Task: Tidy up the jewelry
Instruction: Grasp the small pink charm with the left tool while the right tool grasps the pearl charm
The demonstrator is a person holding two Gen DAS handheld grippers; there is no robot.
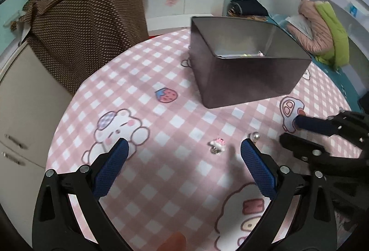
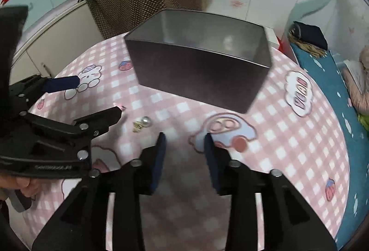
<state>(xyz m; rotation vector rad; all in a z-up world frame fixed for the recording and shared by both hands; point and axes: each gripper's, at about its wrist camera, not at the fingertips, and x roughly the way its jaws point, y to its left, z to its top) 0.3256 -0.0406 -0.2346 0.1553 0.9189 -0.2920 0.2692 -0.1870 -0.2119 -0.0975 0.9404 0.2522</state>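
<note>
A grey metal box (image 1: 249, 80) stands open on the pink checked tablecloth (image 1: 161, 112); small items lie on its floor. A small pink-and-white charm (image 1: 217, 144) lies on the cloth between my left gripper's fingers, nearer the right one. A pearl earring (image 1: 255, 135) lies just past the right fingertip; it also shows in the right wrist view (image 2: 142, 123), with the box (image 2: 203, 80) beyond. My left gripper (image 1: 184, 147) is open and empty. My right gripper (image 2: 184, 138) is open and empty above the cloth, right of the earring. The right gripper also shows in the left wrist view (image 1: 288, 129).
A brown dotted bag (image 1: 92, 20) sits on a cabinet at the back left. A bed with blue sheet (image 2: 322, 80) and pink and green clothing (image 1: 322, 29) lies to the right. The table's round edge curves on the left and right.
</note>
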